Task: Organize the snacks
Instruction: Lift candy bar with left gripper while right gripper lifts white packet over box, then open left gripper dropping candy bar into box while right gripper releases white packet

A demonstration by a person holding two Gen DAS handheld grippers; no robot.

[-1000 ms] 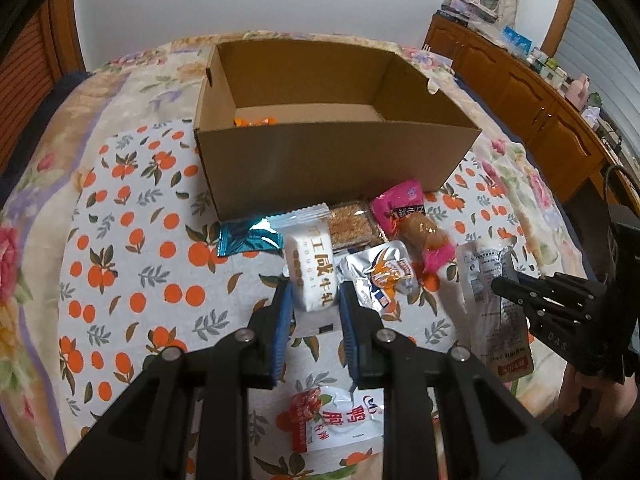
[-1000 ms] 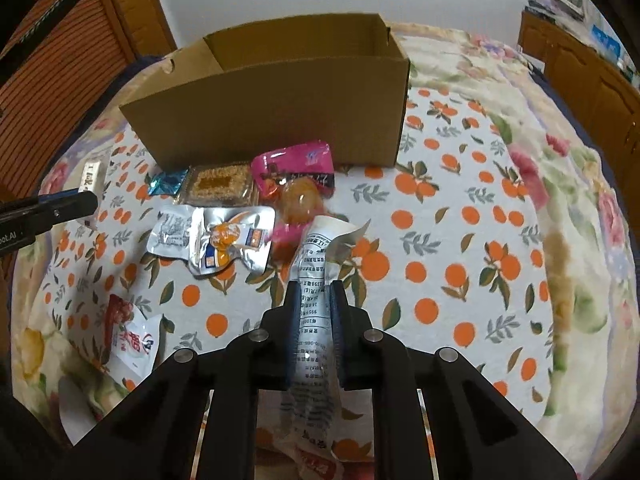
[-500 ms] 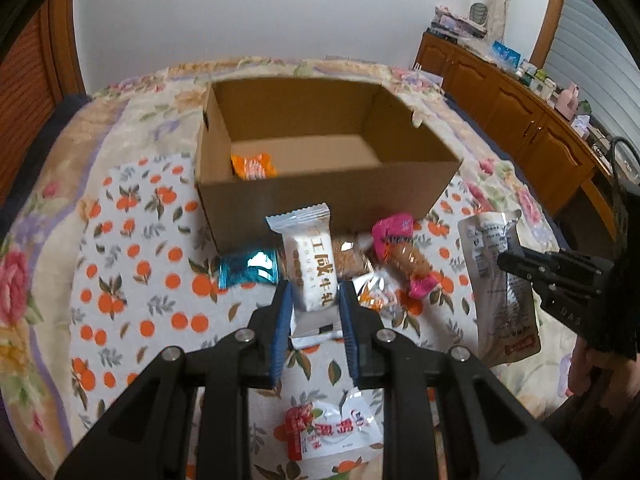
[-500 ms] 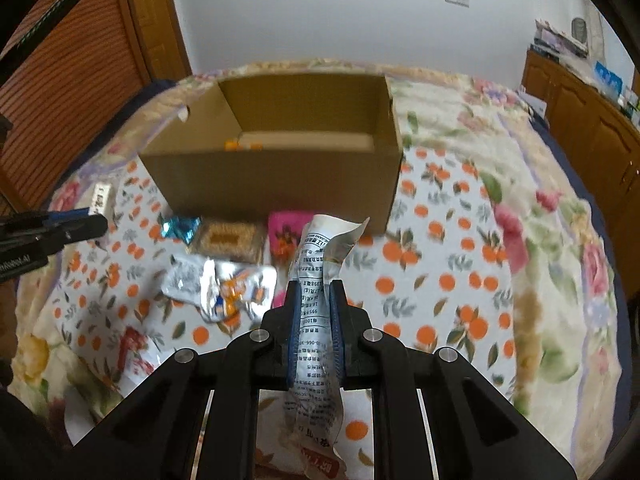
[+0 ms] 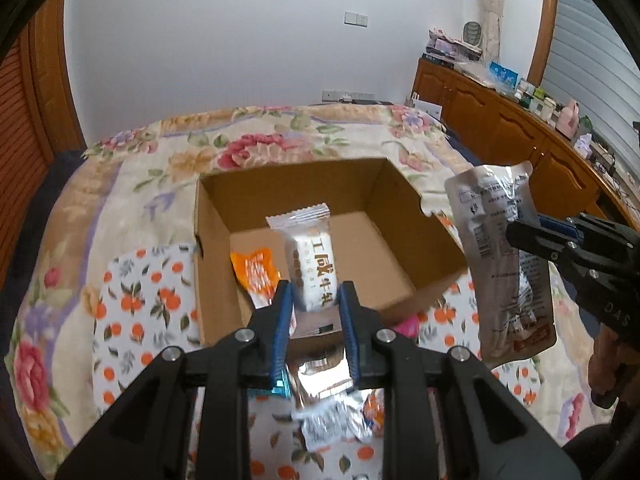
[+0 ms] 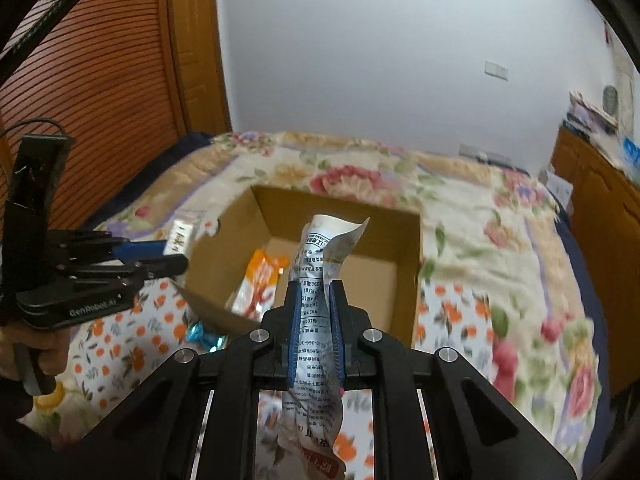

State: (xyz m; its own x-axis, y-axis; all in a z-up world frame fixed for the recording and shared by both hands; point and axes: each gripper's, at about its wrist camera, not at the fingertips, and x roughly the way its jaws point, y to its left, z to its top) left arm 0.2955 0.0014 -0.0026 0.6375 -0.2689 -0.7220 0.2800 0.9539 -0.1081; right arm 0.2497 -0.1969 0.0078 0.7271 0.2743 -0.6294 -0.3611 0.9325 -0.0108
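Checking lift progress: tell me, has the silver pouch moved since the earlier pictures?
Yes. The silver pouch rose off the bedspread toward the cardboard box.

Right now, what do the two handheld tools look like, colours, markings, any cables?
Both are matte black plastic with angular linkage arms, silver pivot screws and blue ribbed pads inside the fingers. The left tool has white "GenRobot.ai" lettering along its side in the right wrist view, plus a thin black cable looping above it. The right tool shows pale "DAS" letters on its body in the left wrist view.

left gripper [image 5: 315, 304] jaws clamped, right gripper [image 6: 313, 312] jaws clamped
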